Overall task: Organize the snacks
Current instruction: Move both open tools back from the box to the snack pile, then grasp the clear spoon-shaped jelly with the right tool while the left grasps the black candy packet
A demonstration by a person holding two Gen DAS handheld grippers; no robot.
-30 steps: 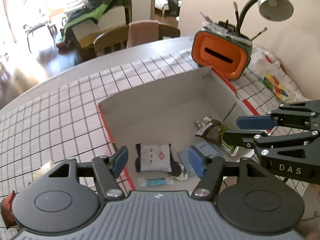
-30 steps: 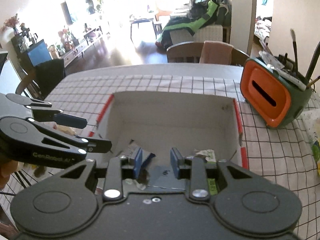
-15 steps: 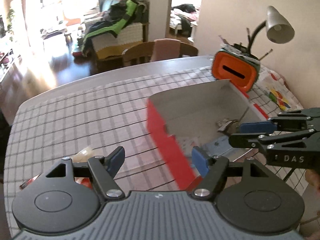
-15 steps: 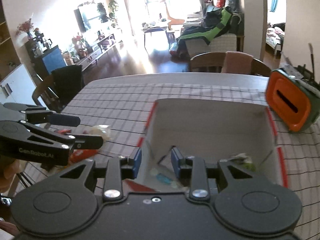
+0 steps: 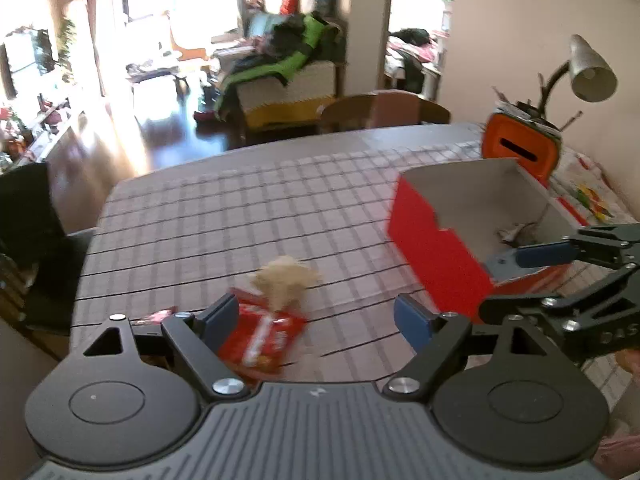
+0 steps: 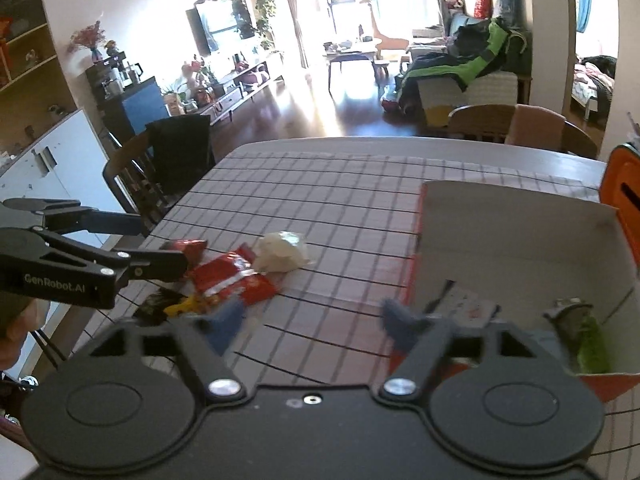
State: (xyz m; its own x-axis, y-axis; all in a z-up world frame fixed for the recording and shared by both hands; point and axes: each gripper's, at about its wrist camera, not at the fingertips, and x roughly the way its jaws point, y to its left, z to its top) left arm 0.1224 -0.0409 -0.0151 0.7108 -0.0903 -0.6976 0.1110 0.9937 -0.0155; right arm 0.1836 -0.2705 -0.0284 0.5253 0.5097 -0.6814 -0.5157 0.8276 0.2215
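A red box with a white inside (image 5: 436, 256) (image 6: 516, 232) stands on the checked tablecloth at the right and holds several snack packs (image 6: 584, 332). Loose snacks lie to its left: a red pack (image 5: 260, 336) (image 6: 232, 276), a pale wrapped snack (image 5: 284, 280) (image 6: 280, 256), a small red one (image 6: 186, 246) and a black-and-yellow one (image 6: 172, 306). My left gripper (image 5: 316, 316) is open and empty just above the red pack. My right gripper (image 6: 312, 320) is open and empty, between the loose snacks and the box.
An orange and green pen holder (image 5: 520, 148) stands behind the box, with a desk lamp (image 5: 588, 68) beside it. Chairs stand at the table's far edge (image 5: 384, 112) and left edge (image 6: 160, 164). The tablecloth (image 6: 320, 200) covers the table.
Both grippers have pulled back from the box and swung left toward the loose snacks. My right gripper has opened wide; it was narrow before.
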